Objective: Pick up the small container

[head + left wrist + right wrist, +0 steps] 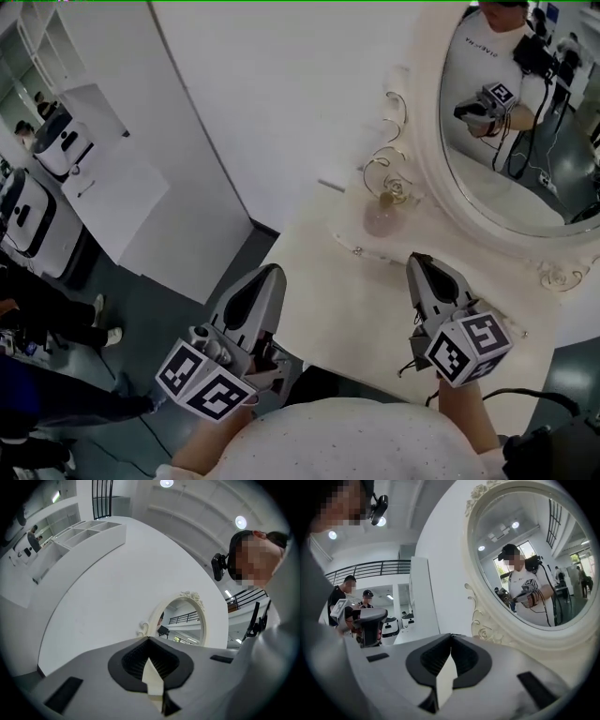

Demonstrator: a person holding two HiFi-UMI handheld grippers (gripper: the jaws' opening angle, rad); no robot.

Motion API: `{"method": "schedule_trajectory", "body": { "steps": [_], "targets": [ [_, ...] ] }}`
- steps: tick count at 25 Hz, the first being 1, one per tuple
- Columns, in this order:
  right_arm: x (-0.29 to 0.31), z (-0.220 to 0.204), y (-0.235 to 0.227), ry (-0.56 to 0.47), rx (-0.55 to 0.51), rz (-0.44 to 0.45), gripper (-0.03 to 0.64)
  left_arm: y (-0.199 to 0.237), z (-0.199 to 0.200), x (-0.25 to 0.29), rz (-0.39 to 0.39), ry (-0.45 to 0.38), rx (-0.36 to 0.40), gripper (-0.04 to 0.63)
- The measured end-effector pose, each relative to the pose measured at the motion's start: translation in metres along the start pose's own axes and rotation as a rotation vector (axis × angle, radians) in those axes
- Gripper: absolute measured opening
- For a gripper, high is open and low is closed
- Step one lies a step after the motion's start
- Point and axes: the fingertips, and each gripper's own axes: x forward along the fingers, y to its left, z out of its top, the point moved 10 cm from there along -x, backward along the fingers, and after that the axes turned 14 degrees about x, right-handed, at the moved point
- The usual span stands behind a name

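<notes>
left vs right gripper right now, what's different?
The left gripper sits at the table edge, partly over the floor; the right gripper is fully over the table. The right gripper is nearer the small container than the left gripper. Both are shut and empty.

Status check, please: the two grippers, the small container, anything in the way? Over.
Left gripper and right gripper: jaws shut, empty. Small container untouched, beside the mirror. Path to it looks clear.

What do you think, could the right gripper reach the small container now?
Probably yes: only bare table lies between the right gripper and the small container, but its shut jaws must open first.
</notes>
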Motion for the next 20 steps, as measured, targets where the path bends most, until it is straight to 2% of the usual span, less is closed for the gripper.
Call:
{"method": "schedule_trajectory", "body": {
  "steps": [10,20],
  "targets": [
    [0.063,-0.004,-0.007,0.001,0.005,-0.090,0.003,0.077,-0.015,0.054,-0.087,0.066,-0.065,0.000],
    [0.096,-0.023,-0.026,0.044,0.020,-0.207,0.003,0.111,-0.058,0.100,-0.202,0.185,-0.150,0.000]
  ]
}}
